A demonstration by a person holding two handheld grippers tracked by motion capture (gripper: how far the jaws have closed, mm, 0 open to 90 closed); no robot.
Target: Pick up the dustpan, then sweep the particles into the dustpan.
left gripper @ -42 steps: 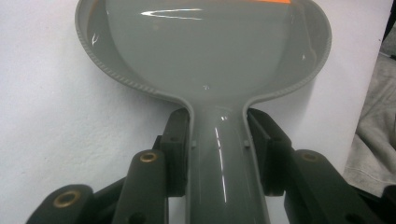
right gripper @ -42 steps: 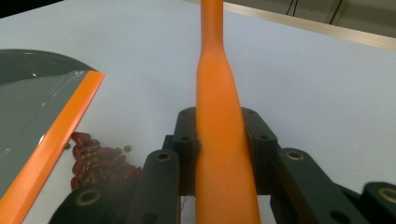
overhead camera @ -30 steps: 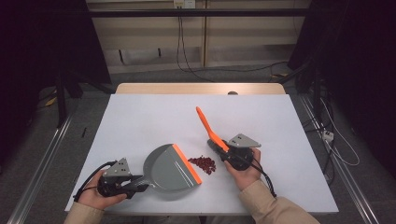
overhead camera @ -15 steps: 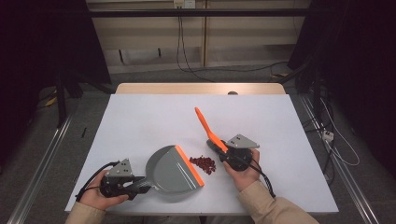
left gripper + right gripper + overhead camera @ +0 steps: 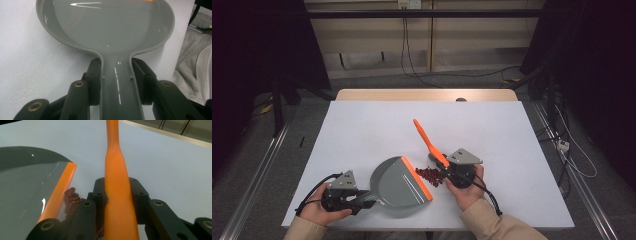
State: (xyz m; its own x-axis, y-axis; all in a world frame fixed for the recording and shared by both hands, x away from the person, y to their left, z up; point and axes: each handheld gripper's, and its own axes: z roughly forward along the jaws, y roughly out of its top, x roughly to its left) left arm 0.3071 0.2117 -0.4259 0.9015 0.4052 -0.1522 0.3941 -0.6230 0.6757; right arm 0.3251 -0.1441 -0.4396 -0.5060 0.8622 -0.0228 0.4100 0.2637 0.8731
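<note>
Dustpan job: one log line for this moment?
left gripper: grips dustpan handle | right gripper: grips orange brush | red bits: at pan lip

Grey dustpan (image 5: 394, 184) with orange lip, orange brush handle (image 5: 428, 140), dark-red beans (image 5: 430, 175).

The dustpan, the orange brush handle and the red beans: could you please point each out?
dustpan (image 5: 394, 184), high view, on the grey pan floor.
orange brush handle (image 5: 116, 170), right gripper view, mid-handle above the jaws.
red beans (image 5: 429, 175), high view, middle of the pile.

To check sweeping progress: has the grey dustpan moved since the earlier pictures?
Yes. The dustpan slid slightly right along the table's near edge, closing on the red beans.
</note>
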